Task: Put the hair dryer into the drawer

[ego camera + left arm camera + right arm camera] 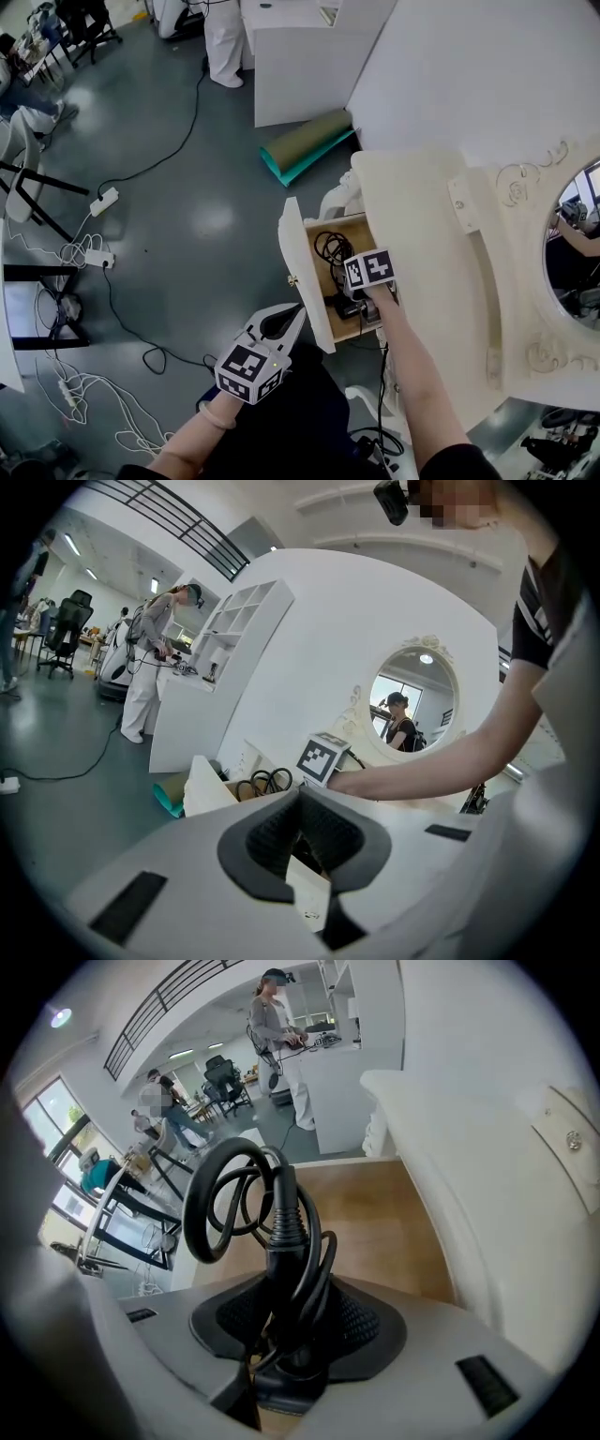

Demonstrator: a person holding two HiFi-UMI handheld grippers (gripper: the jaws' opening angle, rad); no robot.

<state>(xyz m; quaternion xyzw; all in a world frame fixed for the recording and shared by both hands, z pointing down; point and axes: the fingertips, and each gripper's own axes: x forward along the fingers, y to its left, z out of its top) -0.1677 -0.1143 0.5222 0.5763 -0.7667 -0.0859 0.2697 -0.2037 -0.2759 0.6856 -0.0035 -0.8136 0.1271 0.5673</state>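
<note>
The vanity's drawer [298, 272] stands pulled out, its wooden bottom [384, 1222] showing. My right gripper [359, 302] reaches steeply down into it, shut on the black hair dryer [279, 1241] at its handle end. The dryer's coiled cord [330, 247] loops up ahead of the jaws. The dryer's body [339, 306] is mostly hidden under the gripper's marker cube. My left gripper [298, 315] hovers just in front of the drawer's front panel [202, 785], its fingers meeting at the tips with nothing between them. Past those tips I see the cord [267, 782] and the right arm.
The cream vanity top [441, 253] and its oval mirror [574, 248] lie right of the drawer. A rolled mat [309, 142] lies on the floor beyond. Cables and power strips [103, 201] trail across the floor at left. A white cabinet [291, 75] and a standing person [225, 42] are further back.
</note>
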